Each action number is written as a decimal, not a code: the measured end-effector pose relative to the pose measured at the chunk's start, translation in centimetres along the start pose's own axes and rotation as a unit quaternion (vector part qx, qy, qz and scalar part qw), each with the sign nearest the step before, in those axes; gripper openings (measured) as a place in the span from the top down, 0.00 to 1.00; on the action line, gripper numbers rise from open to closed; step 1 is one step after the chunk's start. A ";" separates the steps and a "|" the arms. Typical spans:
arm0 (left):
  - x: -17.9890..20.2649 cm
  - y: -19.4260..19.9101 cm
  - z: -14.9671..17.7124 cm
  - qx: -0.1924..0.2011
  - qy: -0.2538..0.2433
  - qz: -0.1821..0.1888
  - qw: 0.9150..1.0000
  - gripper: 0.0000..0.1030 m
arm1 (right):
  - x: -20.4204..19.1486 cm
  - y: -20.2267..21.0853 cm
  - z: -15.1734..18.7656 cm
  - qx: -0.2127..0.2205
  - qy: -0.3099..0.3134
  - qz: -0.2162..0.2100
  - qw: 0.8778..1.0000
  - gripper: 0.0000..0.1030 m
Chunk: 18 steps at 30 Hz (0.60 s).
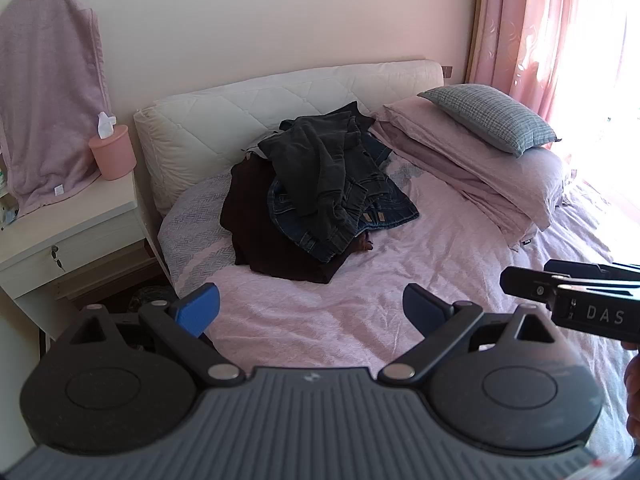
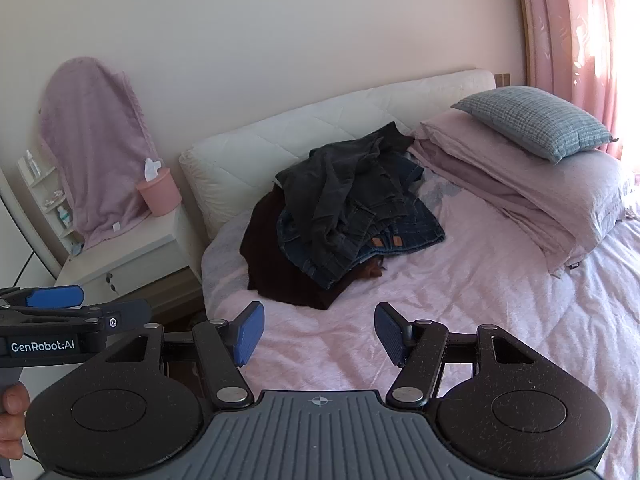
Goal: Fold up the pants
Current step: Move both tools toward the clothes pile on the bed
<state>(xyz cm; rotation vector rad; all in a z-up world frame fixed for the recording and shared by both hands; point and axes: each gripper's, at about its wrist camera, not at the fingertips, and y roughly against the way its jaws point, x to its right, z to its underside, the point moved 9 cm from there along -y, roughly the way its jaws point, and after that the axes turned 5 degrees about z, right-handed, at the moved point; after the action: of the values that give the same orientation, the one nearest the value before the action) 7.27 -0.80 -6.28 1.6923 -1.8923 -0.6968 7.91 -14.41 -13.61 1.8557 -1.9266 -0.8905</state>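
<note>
pants: a heap of dark pants (image 1: 320, 188) lies on the bed near its head edge, toward the left corner by the headboard. top piece is a charcoal-grey pair (image 1: 316, 160), crumpled, legs twisted over one another. beneath it sit dark blue denim jeans (image 1: 384, 208) with two small tan leather waist patches showing side by side. lowest is a dark maroon-brown garment (image 1: 264, 224) spread flat, sticking out on the left and front of the heap. nothing in the heap is folded neatly.

left hand-held gripper (image 1: 311, 309): blue pads spread wide, nothing between them, over bare sheet at the foot side, well apart from the heap. right hand-held gripper (image 2: 319, 334): pads also apart, empty, over the same stretch of sheet.

views: left wrist view shows the right tool's black side with "das" lettering at its right edge. right wrist view shows the left tool's side, marked "genrobot.ai", and a thumb (image 2: 14, 400) on its grip; also a small white shelf unit with bottles (image 2: 44, 188) at far left.

surface and room: pink quilted bed sheet (image 1: 400, 280), creased. cream quilted headboard (image 1: 256, 108). at the right head corner, folded pink bedding (image 1: 480, 168) with a grey checked pillow (image 1: 488, 116) on top. white bedside table (image 1: 68, 232) with keyed drawer, carrying a pink round tissue holder (image 1: 113, 152) and a mauve towel-draped object (image 1: 48, 92). pink curtains (image 1: 548, 28), bright window light.
</note>
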 end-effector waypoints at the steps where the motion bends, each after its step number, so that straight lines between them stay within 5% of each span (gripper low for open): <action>1: 0.0 0.0 0.0 0.000 0.000 0.000 1.000 0.06 | -0.1 0.0 0.0 -0.001 0.000 0.000 1.000 0.43; 18: -0.4 -0.2 -0.2 0.001 -0.007 0.003 1.000 0.06 | -0.5 -0.3 -0.7 -0.004 -0.006 0.001 1.000 0.43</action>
<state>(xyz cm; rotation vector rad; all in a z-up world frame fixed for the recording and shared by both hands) 7.63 -0.49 -6.26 1.6868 -1.9067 -0.7069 8.68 -14.02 -13.15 1.8478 -1.9278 -0.9107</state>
